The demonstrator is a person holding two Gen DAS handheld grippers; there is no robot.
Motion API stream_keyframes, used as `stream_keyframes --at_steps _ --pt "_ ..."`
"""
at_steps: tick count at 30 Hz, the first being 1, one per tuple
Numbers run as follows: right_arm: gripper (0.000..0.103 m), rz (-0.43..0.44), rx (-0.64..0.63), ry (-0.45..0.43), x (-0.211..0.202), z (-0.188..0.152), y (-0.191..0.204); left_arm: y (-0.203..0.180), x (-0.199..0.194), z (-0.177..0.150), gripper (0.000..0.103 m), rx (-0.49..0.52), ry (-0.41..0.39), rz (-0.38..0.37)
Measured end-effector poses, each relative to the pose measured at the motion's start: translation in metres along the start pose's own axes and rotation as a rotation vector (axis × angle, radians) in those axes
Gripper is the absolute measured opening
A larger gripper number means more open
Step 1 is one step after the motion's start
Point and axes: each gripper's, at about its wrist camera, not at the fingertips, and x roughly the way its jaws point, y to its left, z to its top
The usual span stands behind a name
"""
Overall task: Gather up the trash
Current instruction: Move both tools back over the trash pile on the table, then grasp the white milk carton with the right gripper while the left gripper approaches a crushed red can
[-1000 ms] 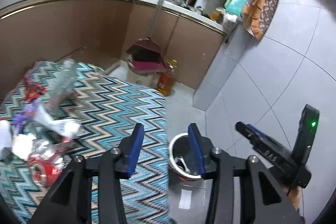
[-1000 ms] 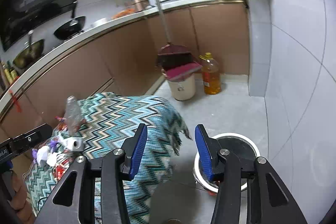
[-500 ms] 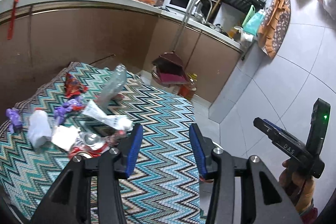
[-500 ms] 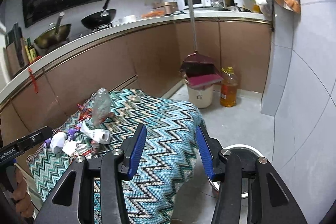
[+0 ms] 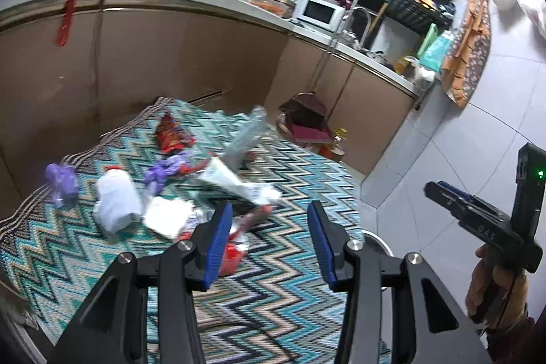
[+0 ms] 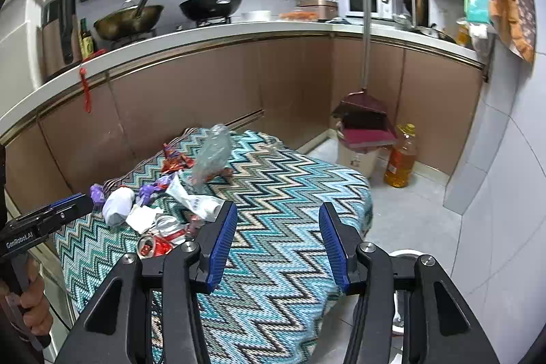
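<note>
Both claws are empty right now. The left claw (image 5: 269, 214) has its jaws apart and they've just been widening a bit, nothing between them; the right claw (image 6: 278, 214) is also spread apart with only the zigzag cloth (image 6: 273, 261) showing through the gap. The trash pile sits on the desk just ahead-left of both: a crushed red can (image 6: 153, 246), white tube (image 6: 194, 202), crumpled clear bottle (image 6: 211, 156), red wrapper (image 5: 172, 137) and purple wrappers (image 5: 61, 179). The white bin (image 6: 402, 253) peeks out low, behind the right claw's right finger.
</note>
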Motion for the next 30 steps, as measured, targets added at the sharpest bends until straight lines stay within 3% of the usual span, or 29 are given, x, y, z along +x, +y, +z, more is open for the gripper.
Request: stream_keyframes --at_steps 2,7,11,22,30 --pt "0.051 0.018 -0.019 0.008 0.006 0.001 0.008 0.017 -0.002 0.0 0.051 -0.009 -0.003 0.021" --pt "0.052 0.05 -0.069 0.034 0.024 0.001 0.024 0.067 0.0 0.0 0.052 -0.053 0.011 0.057" --pt "0.052 0.081 -0.097 0.057 0.042 0.0 0.035 0.085 0.007 -0.004 0.052 -0.02 0.036 0.072" --pt "0.056 0.155 -0.196 0.142 0.104 -0.001 0.061 0.067 0.077 -0.048 0.052 0.075 0.216 0.044" --pt "0.056 0.217 -0.311 0.2 0.153 0.002 0.092 0.051 0.114 -0.058 0.052 0.18 0.277 0.045"
